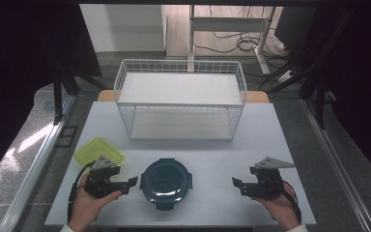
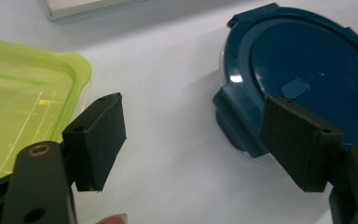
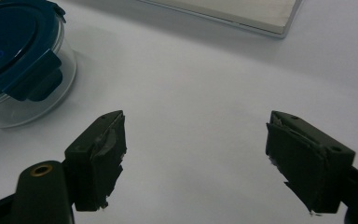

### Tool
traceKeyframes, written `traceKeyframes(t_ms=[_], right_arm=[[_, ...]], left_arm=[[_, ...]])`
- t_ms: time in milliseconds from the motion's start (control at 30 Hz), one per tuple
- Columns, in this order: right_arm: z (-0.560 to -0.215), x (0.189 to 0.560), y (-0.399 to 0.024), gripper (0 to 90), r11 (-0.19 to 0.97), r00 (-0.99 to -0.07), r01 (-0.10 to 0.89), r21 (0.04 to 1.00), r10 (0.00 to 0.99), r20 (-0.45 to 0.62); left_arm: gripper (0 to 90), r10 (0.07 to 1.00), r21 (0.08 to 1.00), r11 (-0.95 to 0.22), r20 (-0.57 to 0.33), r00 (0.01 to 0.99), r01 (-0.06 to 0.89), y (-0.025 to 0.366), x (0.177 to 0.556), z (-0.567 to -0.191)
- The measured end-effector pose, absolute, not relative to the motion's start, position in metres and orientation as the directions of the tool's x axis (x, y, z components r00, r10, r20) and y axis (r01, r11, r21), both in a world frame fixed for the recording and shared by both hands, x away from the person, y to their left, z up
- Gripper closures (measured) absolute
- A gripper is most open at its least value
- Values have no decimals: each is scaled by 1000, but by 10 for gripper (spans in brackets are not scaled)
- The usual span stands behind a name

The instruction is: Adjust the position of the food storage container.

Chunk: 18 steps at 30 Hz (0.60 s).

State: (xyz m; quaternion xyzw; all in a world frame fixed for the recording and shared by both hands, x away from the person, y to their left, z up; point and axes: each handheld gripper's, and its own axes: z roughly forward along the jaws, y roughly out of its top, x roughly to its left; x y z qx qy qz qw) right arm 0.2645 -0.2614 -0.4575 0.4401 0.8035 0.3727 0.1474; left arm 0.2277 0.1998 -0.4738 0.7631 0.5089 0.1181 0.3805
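The left gripper (image 1: 134, 182) had its fingers (image 2: 98, 140) spread wide with nothing between them, its tip just beside the left edge of a round, clear food container with a dark blue clip-on lid (image 1: 166, 182), apart from it. The right gripper (image 1: 235, 183) was likewise wide open and empty, well apart from the container on its other side. The container stood near the front middle of the white counter (image 1: 212, 150). A lime-green lid (image 1: 99, 151) lay behind the left gripper. A white two-tier wire rack (image 1: 180, 99) stood farther back.
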Motion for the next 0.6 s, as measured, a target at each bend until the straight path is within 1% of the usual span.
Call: traceKeyframes(t_ms=[100,300,600], right_arm=[[-458,266,-262,203,339,-569,594,729,818,83],[-460,270,-268,224,317,-561,611,725,820,114],[-458,270,-268,235,327,-562,604,727,822,97]], left_arm=[[228,863,703,-208,-195,466,680,198,228,-473],[229,868,698,-196,-202,453,688,201,230,-474],[231,868,690,-201,-203,453,695,200,228,-476]])
